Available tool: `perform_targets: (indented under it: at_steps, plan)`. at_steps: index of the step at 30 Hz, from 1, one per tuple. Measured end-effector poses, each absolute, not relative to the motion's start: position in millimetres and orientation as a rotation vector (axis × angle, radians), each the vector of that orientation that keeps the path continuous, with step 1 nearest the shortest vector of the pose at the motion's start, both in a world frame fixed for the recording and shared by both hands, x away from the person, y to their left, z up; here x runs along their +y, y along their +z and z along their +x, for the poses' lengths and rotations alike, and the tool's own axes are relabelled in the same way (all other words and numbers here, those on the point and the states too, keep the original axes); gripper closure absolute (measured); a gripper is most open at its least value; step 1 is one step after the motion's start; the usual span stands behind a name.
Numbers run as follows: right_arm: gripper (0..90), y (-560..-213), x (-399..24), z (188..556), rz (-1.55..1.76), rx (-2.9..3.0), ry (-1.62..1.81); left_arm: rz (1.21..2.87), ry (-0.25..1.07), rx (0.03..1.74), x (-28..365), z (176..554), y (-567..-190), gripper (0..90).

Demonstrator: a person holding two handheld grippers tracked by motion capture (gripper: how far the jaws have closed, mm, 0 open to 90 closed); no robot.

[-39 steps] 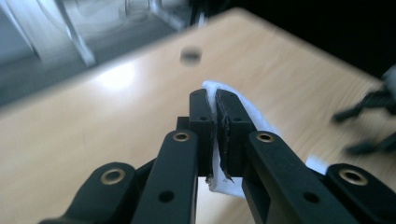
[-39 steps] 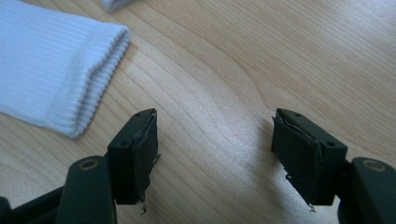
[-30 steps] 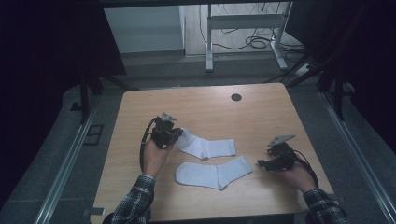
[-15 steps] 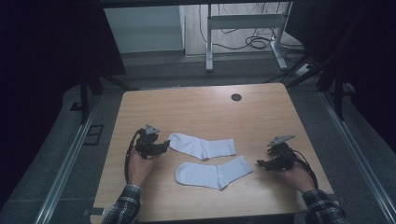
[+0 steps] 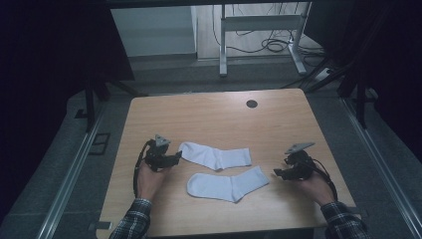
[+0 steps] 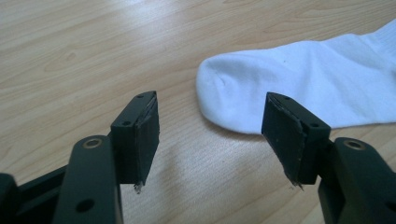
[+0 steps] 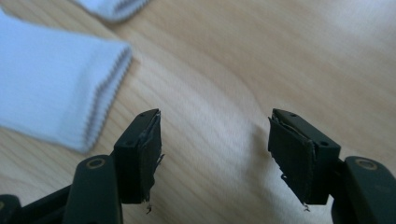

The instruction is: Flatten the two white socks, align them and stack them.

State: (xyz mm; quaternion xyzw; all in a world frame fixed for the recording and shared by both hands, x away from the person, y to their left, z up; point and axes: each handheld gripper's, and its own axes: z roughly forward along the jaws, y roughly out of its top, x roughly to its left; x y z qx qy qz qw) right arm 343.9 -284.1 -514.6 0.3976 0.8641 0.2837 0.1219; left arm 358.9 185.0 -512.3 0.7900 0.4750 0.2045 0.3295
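Your left gripper (image 6: 210,140) had just been opening; its jaws stood well apart over bare wood with nothing between them. The toe of the far sock (image 6: 299,84) lay just beyond its tips, ahead of the jaw on the right of the left gripper view, not touching it. Your right gripper (image 7: 215,149) had just closed a little, yet its jaws gaped wide and empty, with the ribbed cuff of the near sock (image 7: 51,88) just off their left. The high view showed what the gripper views could not: both socks lying flat between your left gripper (image 5: 176,156) and your right gripper (image 5: 276,173) on the table (image 5: 209,112), the near sock (image 5: 226,183) below the far sock (image 5: 214,155).
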Motion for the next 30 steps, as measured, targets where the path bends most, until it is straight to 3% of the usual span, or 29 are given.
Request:
perform_targets:
  at_steps: [12, 17, 30]
  plan:
    - [47.9, -491, -255, 358, 1.142, 2.467, 0.976, 2.027, 0.626, 1.245, 183, 373, -511, 51.9]
    - [51.3, -490, -235, 369, 1.142, 2.486, 1.027, 2.022, 0.596, 1.255, 185, 378, -515, 53.4]
    - [50.5, -511, -189, 392, 1.182, 2.503, 0.969, 2.07, 0.583, 1.267, 177, 390, -526, 50.4]
